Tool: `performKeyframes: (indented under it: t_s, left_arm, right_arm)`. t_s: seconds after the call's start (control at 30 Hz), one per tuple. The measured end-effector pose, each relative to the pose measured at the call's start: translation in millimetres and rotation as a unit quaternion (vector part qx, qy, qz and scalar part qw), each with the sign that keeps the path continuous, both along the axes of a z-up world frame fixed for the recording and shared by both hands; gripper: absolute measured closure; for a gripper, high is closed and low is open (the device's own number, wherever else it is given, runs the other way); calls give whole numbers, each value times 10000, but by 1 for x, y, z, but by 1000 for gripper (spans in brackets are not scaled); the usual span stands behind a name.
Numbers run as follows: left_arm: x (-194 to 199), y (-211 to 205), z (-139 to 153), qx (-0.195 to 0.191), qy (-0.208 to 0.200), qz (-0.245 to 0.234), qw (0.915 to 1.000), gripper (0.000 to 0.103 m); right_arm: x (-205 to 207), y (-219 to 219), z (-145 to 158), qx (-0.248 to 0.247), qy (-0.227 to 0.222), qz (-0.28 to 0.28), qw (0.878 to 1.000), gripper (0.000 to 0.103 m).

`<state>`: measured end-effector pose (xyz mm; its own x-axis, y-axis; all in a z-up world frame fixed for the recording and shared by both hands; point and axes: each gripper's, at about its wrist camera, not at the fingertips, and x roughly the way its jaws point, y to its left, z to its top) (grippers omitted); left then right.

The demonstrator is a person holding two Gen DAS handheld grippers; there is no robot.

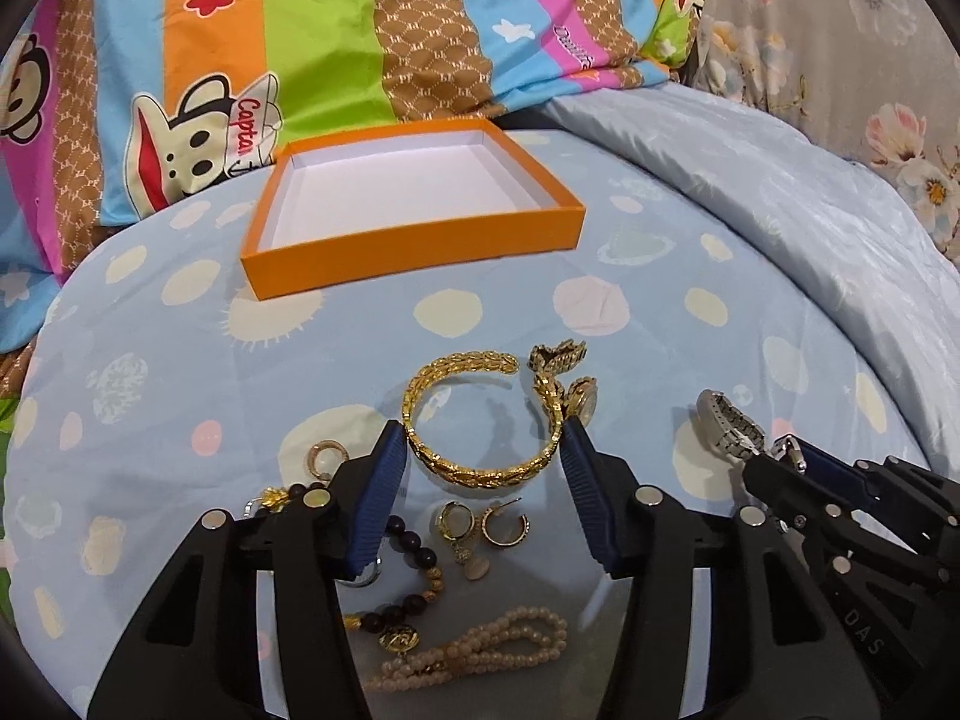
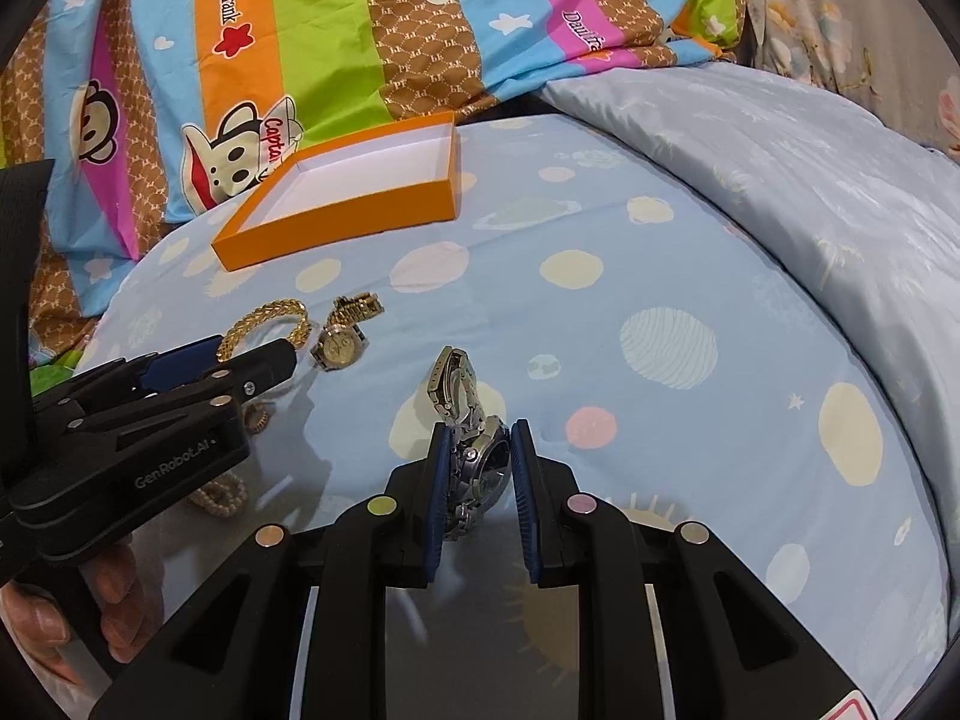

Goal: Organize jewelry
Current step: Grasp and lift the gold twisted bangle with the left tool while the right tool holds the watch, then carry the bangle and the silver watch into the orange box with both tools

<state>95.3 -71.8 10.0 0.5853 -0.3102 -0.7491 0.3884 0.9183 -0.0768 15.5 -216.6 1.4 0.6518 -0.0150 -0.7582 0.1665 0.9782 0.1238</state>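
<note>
A gold bangle (image 1: 480, 474) lies on the blue spotted sheet, and my left gripper (image 1: 480, 438) has one blue pad against each of its sides. From the right wrist view the bangle (image 2: 264, 315) sits just past the left gripper (image 2: 240, 360). A gold watch (image 1: 579, 399) (image 2: 339, 345) lies right of the bangle. My right gripper (image 2: 480, 450) is shut on a silver watch (image 2: 474, 456), whose strap sticks up ahead of the pads. The left wrist view shows that right gripper (image 1: 792, 459) and the silver watch (image 1: 726, 426) at the right. An empty orange box (image 1: 414, 246) (image 2: 336, 222) sits farther back.
Near the left gripper lie gold hoop earrings (image 1: 480, 525), a dark bead bracelet (image 1: 414, 546), a pearl bracelet (image 1: 480, 648) and a small ring (image 1: 327, 456). A colourful quilt (image 1: 240, 30) rises behind the box and a pale duvet (image 1: 780, 210) at the right. A hand (image 2: 120, 594) holds the left gripper.
</note>
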Motion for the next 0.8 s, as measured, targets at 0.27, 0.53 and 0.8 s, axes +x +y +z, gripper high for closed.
performKeyframes:
  t_s: [0.27,0.53,0.8]
  left_arm:
    - [0,21,38,-250,-284,129,9992,52]
    - [56,36,58,-132,-584,460,9971,52]
    - [144,26,58,-18,-704,622,9956,52]
  right_arm:
    - [13,6,29,55,-289,238,9993,84]
    - [79,9,59,40,-632,594,9962,84]
    - [195,10,64,447,-630,1038,9916,84]
